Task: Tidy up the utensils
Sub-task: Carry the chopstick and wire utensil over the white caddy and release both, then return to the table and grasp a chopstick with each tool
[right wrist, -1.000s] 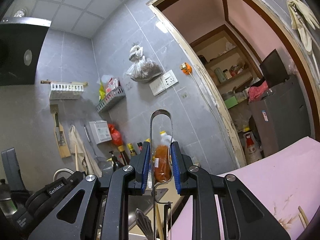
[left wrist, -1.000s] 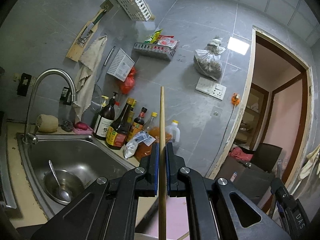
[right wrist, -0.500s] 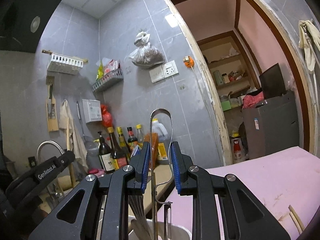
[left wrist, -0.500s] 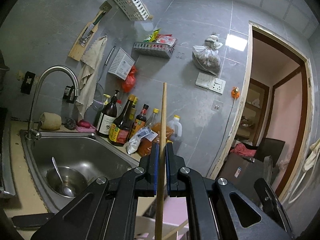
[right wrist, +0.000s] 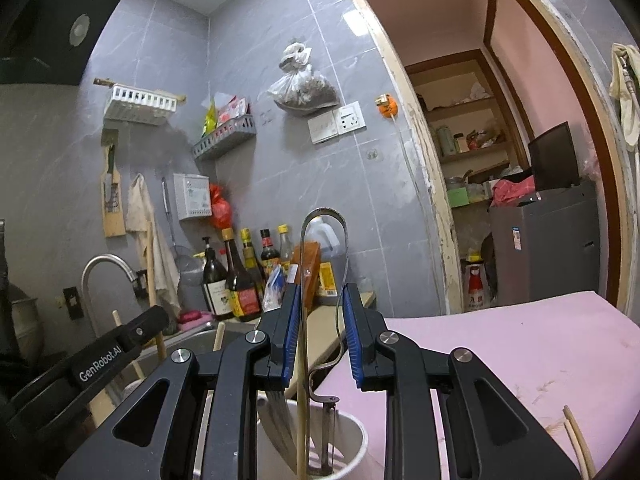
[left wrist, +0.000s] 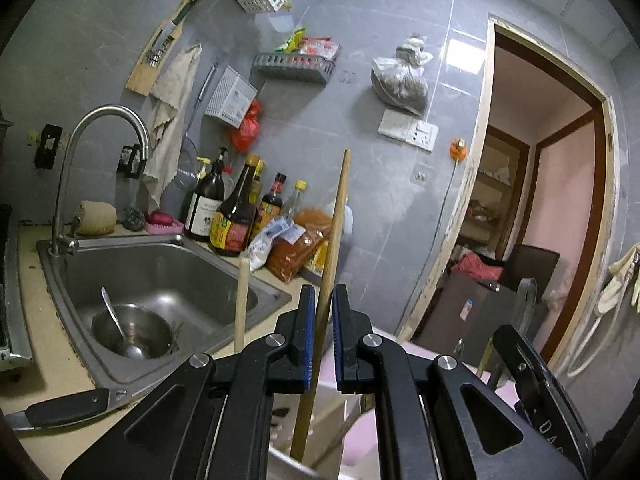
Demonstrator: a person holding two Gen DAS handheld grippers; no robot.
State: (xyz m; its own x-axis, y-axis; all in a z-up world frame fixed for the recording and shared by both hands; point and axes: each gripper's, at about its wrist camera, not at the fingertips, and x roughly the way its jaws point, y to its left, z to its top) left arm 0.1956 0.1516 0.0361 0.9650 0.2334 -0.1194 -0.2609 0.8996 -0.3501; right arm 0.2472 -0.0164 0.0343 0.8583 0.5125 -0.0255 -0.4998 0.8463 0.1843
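Observation:
My left gripper (left wrist: 320,334) has opened a little around a wooden chopstick (left wrist: 334,240), which leans between the pads with its lower end in the white utensil cup (left wrist: 288,464). Another wooden stick (left wrist: 241,304) stands left of it. My right gripper (right wrist: 318,330) is open around a metal peeler (right wrist: 325,264) with a looped handle, whose lower end sits in the white cup (right wrist: 352,436). A wooden chopstick (right wrist: 301,420) and a metal slotted utensil (right wrist: 276,416) also stand in that cup. The left gripper's body (right wrist: 100,356) shows at the left.
A steel sink (left wrist: 168,276) holds a bowl with a spoon (left wrist: 124,332). Sauce bottles (left wrist: 236,216) and bags line the counter by the tiled wall. A pink mat (right wrist: 500,356) lies right of the cup, with loose chopsticks (right wrist: 576,440). A black knife handle (left wrist: 68,404) lies at the counter's front.
Both grippers have lowered toward the cup. The left pads have parted slightly from the chopstick, which now leans. The right jaws have opened wider off the peeler.

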